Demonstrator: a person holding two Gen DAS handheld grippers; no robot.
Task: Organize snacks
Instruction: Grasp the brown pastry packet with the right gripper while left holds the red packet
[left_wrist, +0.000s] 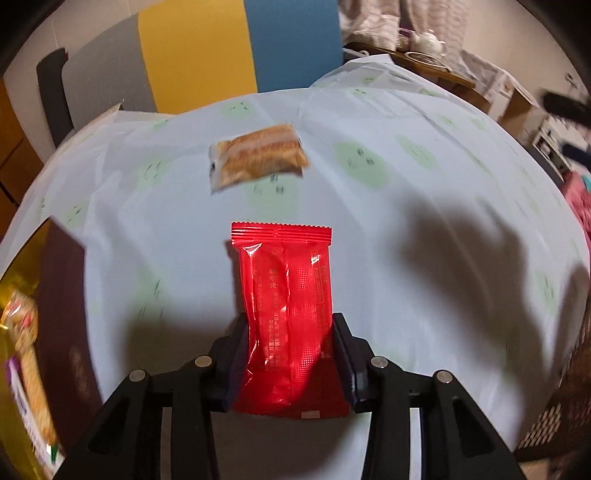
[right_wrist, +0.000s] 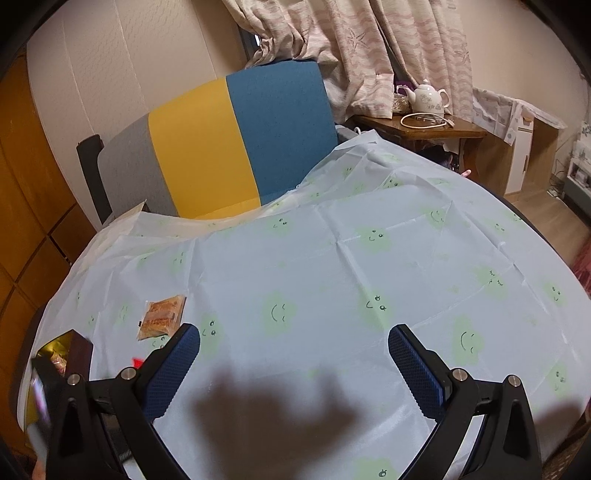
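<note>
Left gripper (left_wrist: 290, 334): its jaws are squeezing the red pack (left_wrist: 286, 317) from both sides, holding it.
Red pack: it is sitting between the left pads, its zigzag end pointing away over the cloth (left_wrist: 424, 206).
Right gripper (right_wrist: 293, 350): its jaws are standing wide, with nothing between them, only cloth showing below.
Orange pack (left_wrist: 256, 157): it is lying flat on the cloth, past the red pack and apart from it.
Box (left_wrist: 22, 350): it is sitting at the left edge of the cloth, gold inside, with snacks lying in it.
Left view only: it is showing the whole red pack and the grip on it.
Right view only: it is showing just a tiny red corner (right_wrist: 137, 362) by the left finger, and the orange pack (right_wrist: 162, 315) and box (right_wrist: 59, 354) far to the left. It is also showing the teapot (right_wrist: 426, 98) and curtain (right_wrist: 369, 48) clearly.
Both views: the chair (right_wrist: 236, 144) with grey, yellow and blue stripes is standing behind the table.
Count: two grippers, one red pack, one orange pack, one box, one chair, one teapot.
</note>
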